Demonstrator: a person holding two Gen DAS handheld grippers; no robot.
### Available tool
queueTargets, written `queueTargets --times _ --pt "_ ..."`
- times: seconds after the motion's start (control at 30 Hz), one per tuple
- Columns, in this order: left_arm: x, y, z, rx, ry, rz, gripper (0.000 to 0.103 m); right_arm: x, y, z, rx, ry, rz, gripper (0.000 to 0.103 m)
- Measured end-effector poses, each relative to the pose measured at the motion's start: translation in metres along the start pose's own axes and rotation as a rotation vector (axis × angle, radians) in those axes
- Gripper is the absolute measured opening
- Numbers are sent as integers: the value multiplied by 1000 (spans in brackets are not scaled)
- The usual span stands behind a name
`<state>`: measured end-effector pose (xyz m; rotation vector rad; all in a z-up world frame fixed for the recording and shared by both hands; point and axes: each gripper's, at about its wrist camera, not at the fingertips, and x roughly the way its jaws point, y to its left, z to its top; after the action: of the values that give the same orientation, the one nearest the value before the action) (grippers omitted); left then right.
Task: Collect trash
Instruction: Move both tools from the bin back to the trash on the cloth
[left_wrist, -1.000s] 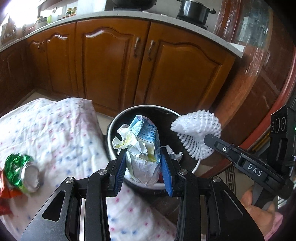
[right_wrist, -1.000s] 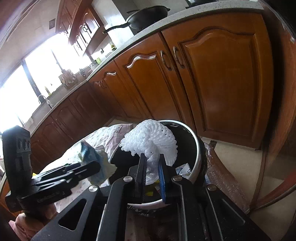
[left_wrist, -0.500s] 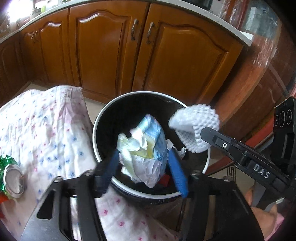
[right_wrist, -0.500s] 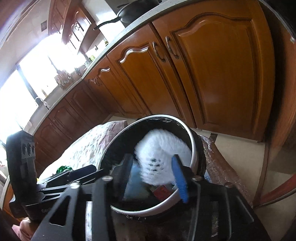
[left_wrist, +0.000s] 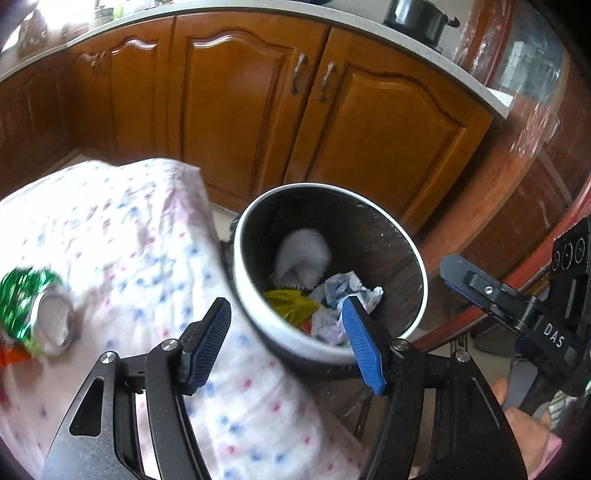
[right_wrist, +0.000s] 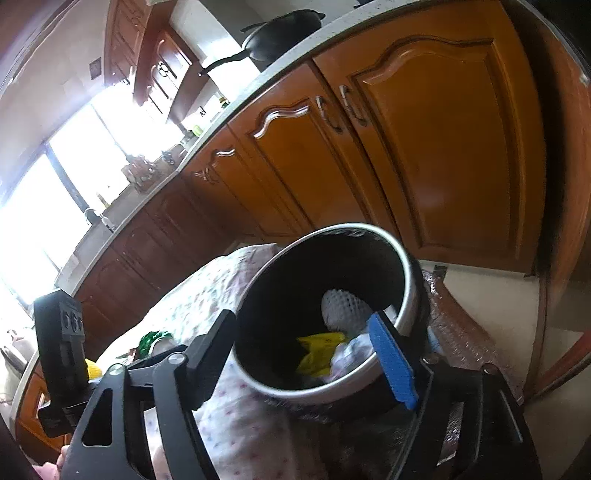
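Your left gripper (left_wrist: 286, 334) hangs low in the frame over the near rim of the bin (left_wrist: 258, 321), jaws opening and nothing between them. Your right gripper (right_wrist: 314, 354) sits the same way over the bin (right_wrist: 406, 291), also opening and empty.

Swing left for the next piece and a finger could, I judge, clip that near rim and tip the bin, which stands just beside the cloth (left_wrist: 122, 229).

Inside, mid-frame, lie crumpled paper (left_wrist: 343, 291), a yellow wrapper (left_wrist: 291, 306) and, farther in, a white foam net (left_wrist: 303, 258), all loose and below the rim.

At the left edge, a crushed green can (left_wrist: 33, 306) still waits on the cloth; it looks slick and may roll from your pads.
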<state>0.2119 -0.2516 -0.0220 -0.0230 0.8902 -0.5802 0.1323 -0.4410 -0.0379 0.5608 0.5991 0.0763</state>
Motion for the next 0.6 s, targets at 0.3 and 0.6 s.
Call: queueTargets --times 0.3,0.6 --pt "-33 39 -41 -79 -9 32 64 2 30 -32 -4 31 42 78" --pt "-69 82 -75 -179 -38 75 64 17 66 -61 -28 98 93 79"
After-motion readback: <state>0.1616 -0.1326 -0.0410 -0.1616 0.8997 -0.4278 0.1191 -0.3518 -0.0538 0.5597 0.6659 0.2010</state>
